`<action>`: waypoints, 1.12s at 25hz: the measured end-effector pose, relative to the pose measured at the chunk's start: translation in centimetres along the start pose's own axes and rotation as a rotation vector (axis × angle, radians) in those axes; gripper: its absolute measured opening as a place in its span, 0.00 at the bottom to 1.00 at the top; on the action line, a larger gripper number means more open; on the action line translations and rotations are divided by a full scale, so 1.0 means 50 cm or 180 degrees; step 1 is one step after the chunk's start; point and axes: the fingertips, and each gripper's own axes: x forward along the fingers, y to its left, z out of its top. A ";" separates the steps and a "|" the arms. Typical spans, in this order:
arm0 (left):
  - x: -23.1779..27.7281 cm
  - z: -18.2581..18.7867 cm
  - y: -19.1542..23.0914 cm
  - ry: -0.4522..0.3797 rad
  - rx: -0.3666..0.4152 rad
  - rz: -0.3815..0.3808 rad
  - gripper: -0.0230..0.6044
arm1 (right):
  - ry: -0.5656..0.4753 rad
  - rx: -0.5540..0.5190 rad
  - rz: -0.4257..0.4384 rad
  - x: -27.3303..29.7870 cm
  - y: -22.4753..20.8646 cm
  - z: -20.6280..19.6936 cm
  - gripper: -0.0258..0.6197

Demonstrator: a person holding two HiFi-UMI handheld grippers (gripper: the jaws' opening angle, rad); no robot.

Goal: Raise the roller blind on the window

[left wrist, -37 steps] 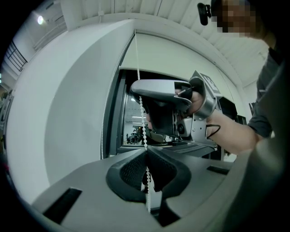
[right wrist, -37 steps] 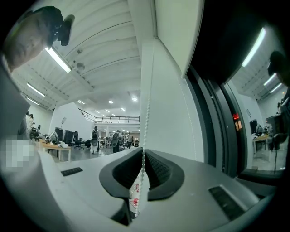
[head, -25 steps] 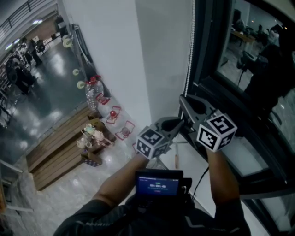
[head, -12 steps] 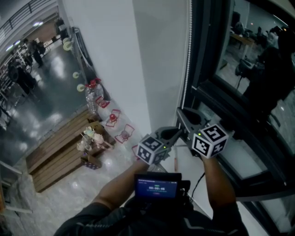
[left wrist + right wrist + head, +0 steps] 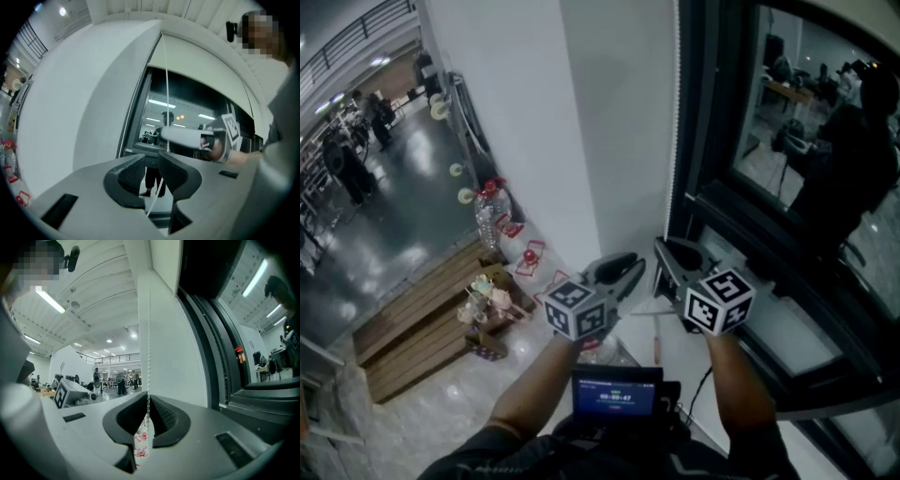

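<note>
Clamped on bead chain point(image 5: 148, 333) with right gripper point(image 5: 147, 397); left gripper point(image 5: 152, 161) alongside, jaws apart. Boxed between white wall point(image 5: 516, 112) and window frame point(image 5: 703, 141).

I'm seeing a white bead chain point(image 5: 148, 333), a white wall point(image 5: 516, 112) and a black window frame point(image 5: 703, 141). The left gripper point(image 5: 626, 265) and right gripper point(image 5: 662, 247) are both showing grey bodies, dark ribbed pads point(image 5: 164, 416) and cubes patterned with black-and-white square markers. Small red wire frames point(image 5: 530, 255) are standing out on the pale speckled floor point(image 5: 441, 403).

Two tools point(image 5: 151, 171) point(image 5: 148, 411), one bead chain point(image 5: 148, 333)
</note>
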 end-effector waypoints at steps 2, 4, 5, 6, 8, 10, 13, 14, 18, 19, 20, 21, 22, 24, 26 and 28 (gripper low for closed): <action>-0.007 0.063 -0.013 -0.0170 0.0091 -0.0058 0.18 | 0.0000 0.0012 0.0009 0.003 0.004 -0.001 0.06; -0.006 0.128 -0.033 -0.0320 0.0227 -0.0131 0.18 | -0.0004 0.0013 0.0015 0.004 0.006 -0.001 0.06; -0.002 0.158 -0.042 -0.0388 0.0280 -0.0163 0.18 | -0.0006 0.0009 0.0023 0.005 0.006 -0.002 0.06; 0.004 0.185 -0.049 -0.0441 0.0321 -0.0191 0.18 | -0.0007 0.0001 0.0035 0.006 0.006 -0.002 0.06; 0.020 0.222 -0.058 -0.0489 0.0407 -0.0225 0.18 | 0.0001 -0.0010 0.0043 0.007 0.006 -0.003 0.06; 0.036 0.244 -0.059 -0.0474 0.0495 -0.0231 0.18 | 0.0014 -0.0014 0.0029 0.007 0.005 -0.001 0.06; 0.053 0.263 -0.063 -0.0458 0.0533 -0.0268 0.18 | 0.0020 -0.0023 0.0021 0.006 0.005 0.001 0.06; 0.058 0.267 -0.065 -0.0459 0.0540 -0.0286 0.18 | 0.0022 -0.0026 0.0018 0.006 0.005 0.001 0.06; 0.075 0.271 -0.069 -0.0427 0.0562 -0.0316 0.18 | 0.0017 -0.0025 0.0017 0.006 0.005 0.001 0.06; 0.078 0.268 -0.069 -0.0403 0.0556 -0.0318 0.18 | 0.0012 -0.0026 0.0018 0.007 0.006 0.001 0.06; 0.081 0.265 -0.068 -0.0384 0.0546 -0.0321 0.18 | 0.0007 -0.0026 0.0019 0.007 0.008 0.002 0.06; 0.082 0.263 -0.068 -0.0374 0.0539 -0.0333 0.18 | 0.0005 -0.0027 0.0019 0.007 0.008 0.001 0.06; 0.082 0.261 -0.070 -0.0373 0.0543 -0.0360 0.16 | 0.0007 -0.0028 0.0018 0.008 0.008 0.001 0.06; 0.083 0.258 -0.078 -0.0365 0.0600 -0.0431 0.05 | 0.0009 -0.0026 0.0021 0.009 0.007 0.002 0.06; 0.085 0.258 -0.082 -0.0355 0.0673 -0.0437 0.04 | -0.0001 -0.0015 0.0022 0.009 0.006 0.003 0.06; 0.085 0.258 -0.079 -0.0371 0.0678 -0.0394 0.04 | -0.0012 0.0004 0.0026 0.009 0.006 0.003 0.06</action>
